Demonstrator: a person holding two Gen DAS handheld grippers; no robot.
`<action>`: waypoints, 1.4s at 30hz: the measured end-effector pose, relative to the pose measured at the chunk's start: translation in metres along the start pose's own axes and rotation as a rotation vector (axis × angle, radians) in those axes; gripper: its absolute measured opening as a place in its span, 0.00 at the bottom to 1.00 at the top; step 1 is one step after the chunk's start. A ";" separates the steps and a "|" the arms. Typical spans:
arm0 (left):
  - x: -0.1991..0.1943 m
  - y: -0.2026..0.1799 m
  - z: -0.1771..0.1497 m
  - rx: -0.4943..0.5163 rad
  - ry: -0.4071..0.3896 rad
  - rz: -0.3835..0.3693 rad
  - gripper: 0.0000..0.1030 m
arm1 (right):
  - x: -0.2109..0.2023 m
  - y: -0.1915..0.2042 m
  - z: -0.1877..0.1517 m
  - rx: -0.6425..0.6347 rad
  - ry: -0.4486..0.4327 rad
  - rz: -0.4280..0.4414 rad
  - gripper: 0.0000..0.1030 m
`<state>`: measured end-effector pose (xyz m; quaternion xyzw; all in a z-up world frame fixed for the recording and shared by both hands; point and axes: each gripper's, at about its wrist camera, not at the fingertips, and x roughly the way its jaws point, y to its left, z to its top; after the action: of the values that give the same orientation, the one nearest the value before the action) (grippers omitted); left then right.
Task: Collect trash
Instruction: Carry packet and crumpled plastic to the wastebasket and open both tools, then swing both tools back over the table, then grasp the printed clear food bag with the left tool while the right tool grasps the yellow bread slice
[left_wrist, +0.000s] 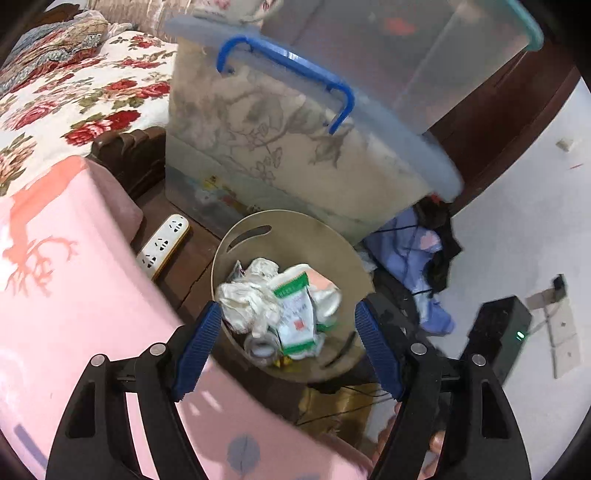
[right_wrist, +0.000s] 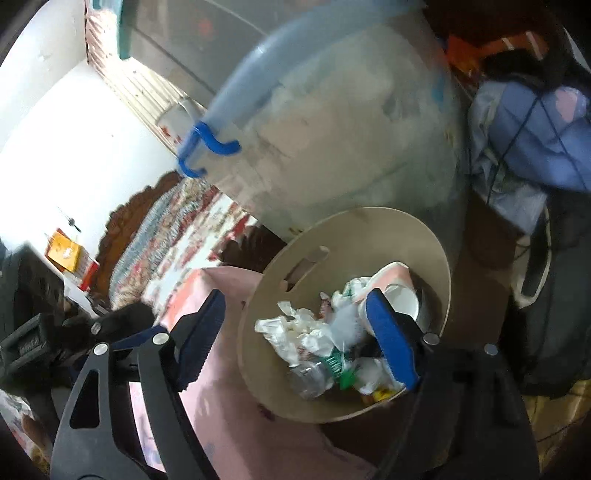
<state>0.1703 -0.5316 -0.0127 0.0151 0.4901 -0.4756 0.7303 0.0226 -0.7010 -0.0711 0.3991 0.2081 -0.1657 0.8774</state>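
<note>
Now both grippers, the left gripper (left_wrist: 288, 325) and the right gripper (right_wrist: 295, 317), are hanging wide open and empty above the tan bin (left_wrist: 236, 254), where crumpled trash (left_wrist: 280, 302) is lying inside, beside the pink blanket's (left_wrist: 74, 295) edge.

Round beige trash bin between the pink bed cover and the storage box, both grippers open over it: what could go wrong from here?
1. The round beige trash bin is heaped with crumpled white paper and a green-and-white packet; more trash may spill out.
2. It is wedged between the pink bed cover and the translucent blue-handled storage box, so the open left gripper or right gripper could knock it.
</note>
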 end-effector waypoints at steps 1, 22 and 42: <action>-0.010 0.000 -0.006 0.005 -0.008 -0.009 0.69 | -0.005 0.002 -0.002 0.009 -0.006 0.009 0.76; -0.261 0.135 -0.295 -0.173 -0.120 0.280 0.69 | 0.012 0.195 -0.205 -0.208 0.462 0.362 0.57; -0.326 0.263 -0.309 -0.272 -0.173 0.670 0.85 | 0.040 0.261 -0.283 -0.314 0.589 0.350 0.56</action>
<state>0.1187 -0.0152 -0.0516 0.0373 0.4533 -0.1400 0.8795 0.1102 -0.3245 -0.0945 0.3197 0.4032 0.1426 0.8455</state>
